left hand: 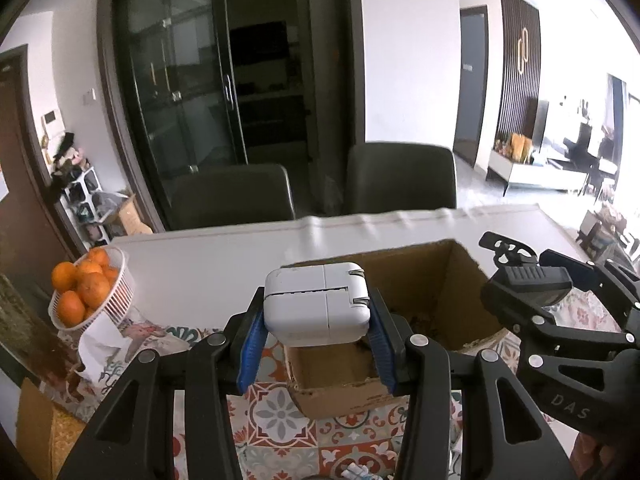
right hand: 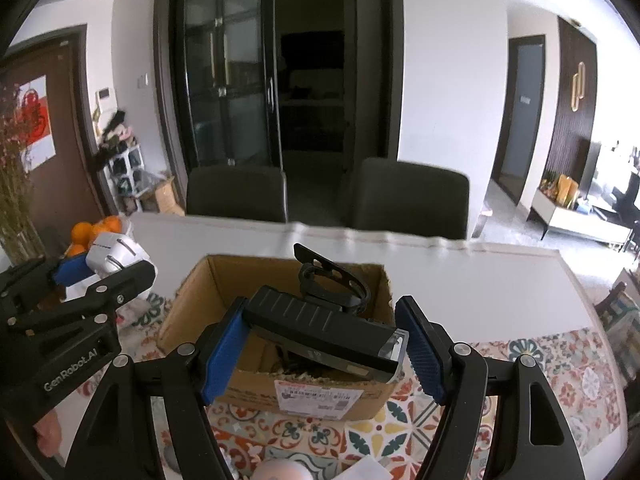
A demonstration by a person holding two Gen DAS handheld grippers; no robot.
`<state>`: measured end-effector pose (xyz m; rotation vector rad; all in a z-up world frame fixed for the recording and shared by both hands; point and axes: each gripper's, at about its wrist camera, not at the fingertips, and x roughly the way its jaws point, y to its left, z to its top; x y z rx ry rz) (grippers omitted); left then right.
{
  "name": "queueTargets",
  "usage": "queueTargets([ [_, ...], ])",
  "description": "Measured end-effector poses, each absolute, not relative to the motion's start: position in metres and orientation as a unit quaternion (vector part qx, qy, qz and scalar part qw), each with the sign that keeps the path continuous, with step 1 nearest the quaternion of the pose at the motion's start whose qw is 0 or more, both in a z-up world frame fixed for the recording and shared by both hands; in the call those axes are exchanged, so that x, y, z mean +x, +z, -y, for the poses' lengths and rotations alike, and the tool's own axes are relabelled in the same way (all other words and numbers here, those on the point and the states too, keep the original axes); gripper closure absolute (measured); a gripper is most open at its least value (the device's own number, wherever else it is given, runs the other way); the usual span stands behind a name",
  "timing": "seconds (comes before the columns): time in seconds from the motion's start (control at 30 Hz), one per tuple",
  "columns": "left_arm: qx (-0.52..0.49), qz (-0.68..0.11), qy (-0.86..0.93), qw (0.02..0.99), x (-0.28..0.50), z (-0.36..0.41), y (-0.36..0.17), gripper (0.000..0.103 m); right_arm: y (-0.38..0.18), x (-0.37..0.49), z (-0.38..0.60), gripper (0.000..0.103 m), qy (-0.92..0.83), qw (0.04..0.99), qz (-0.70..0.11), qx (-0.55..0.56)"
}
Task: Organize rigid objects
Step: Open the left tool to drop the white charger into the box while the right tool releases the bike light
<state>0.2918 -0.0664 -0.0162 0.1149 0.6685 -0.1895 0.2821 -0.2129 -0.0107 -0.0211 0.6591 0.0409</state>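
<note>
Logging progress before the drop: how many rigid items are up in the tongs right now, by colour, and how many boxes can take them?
White square plastic charger, clamped in the left tongs: 1
Black ribbed plastic bike light with strap mount, between the right tongs' pads: 1
Open brown cardboard box beneath: 1
Total: 3

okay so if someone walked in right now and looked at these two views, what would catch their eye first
Probably the white power adapter pinched in the left tongs above the open cardboard box. Next, the black bike light in the right tongs, over that same box. At far left, a white basket of oranges adds the brightest colour.
</note>
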Motion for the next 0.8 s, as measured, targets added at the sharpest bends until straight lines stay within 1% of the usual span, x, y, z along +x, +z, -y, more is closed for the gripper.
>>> queueTargets([
  [0.4, 0.078, -0.402, -0.091, 0.908, 0.332, 0.078, -0.061, 0.057, -0.060, 0.334, 0.218, 0.030, 0.041, 0.904, -0.425, -0.017],
  [0.73, 0.087, -0.433, -0.095, 0.892, 0.344, 0.081, -0.082, 0.057, -0.079, 0.346, 0.217, 0.029, 0.046, 0.893, -0.447, -0.040],
  [0.8, 0.087, -0.436, -0.095, 0.891, 0.344, 0.081, -0.083, 0.057, -0.081, 0.345, 0.216, 0.027, 0.044, 0.893, -0.445, -0.045],
])
